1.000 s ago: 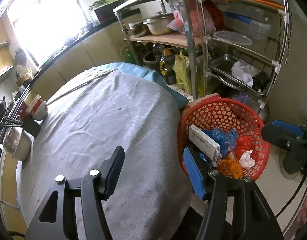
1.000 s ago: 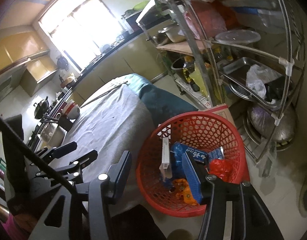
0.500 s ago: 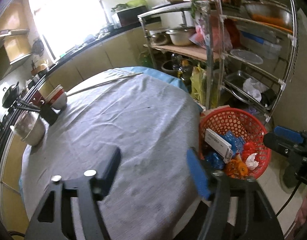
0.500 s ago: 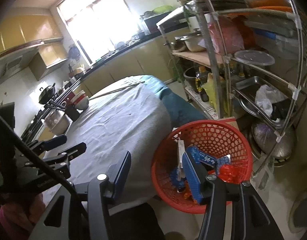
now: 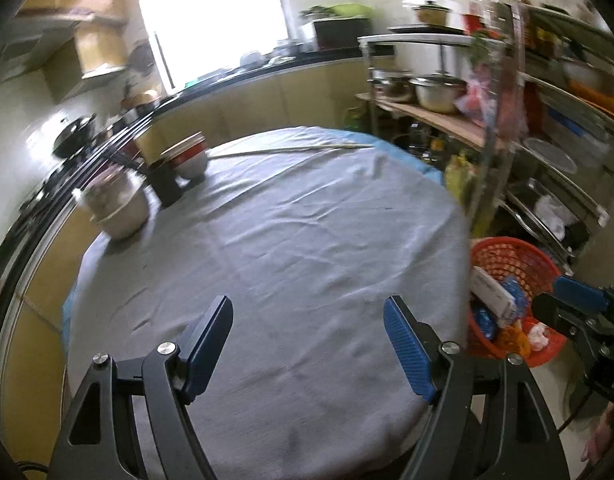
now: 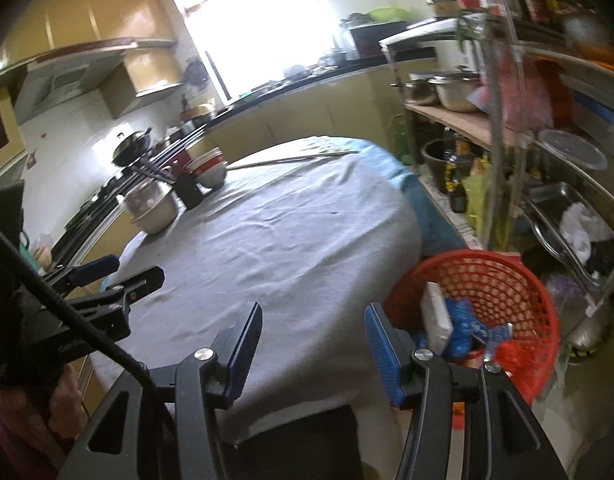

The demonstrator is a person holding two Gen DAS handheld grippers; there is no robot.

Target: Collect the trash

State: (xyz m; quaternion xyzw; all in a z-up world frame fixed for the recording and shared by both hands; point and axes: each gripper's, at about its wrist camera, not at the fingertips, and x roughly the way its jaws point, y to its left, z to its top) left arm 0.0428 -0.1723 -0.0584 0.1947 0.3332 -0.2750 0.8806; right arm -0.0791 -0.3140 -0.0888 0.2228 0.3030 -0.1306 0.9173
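Your left hand-held gripper (image 5: pixel 309 338) has just been opening; its jaws now stand spread wide, with only grey tablecloth (image 5: pixel 291 240) showing between them. Your right hand-held gripper (image 6: pixel 313 344) is partly spread at the same gap as a second ago, also empty. Both views have swung off the red basket (image 6: pixel 519 300) and up across the table (image 5: pixel 427 168); a second ago the basket filled the space ahead of the jaws, now it sits low at the right, beside the table edge. The trash lies inside it: a white box (image 6: pixel 437 312), blue wrappers (image 6: pixel 467 324), red and orange scraps. Judgement: the drop is done and you are scanning for more. The cloth looks clear of litter; only bowls (image 5: pixel 189 156), a lidded pot (image 5: pixel 119 204) and long sticks (image 5: pixel 291 150) remain at the far side, so collection looks close to finished
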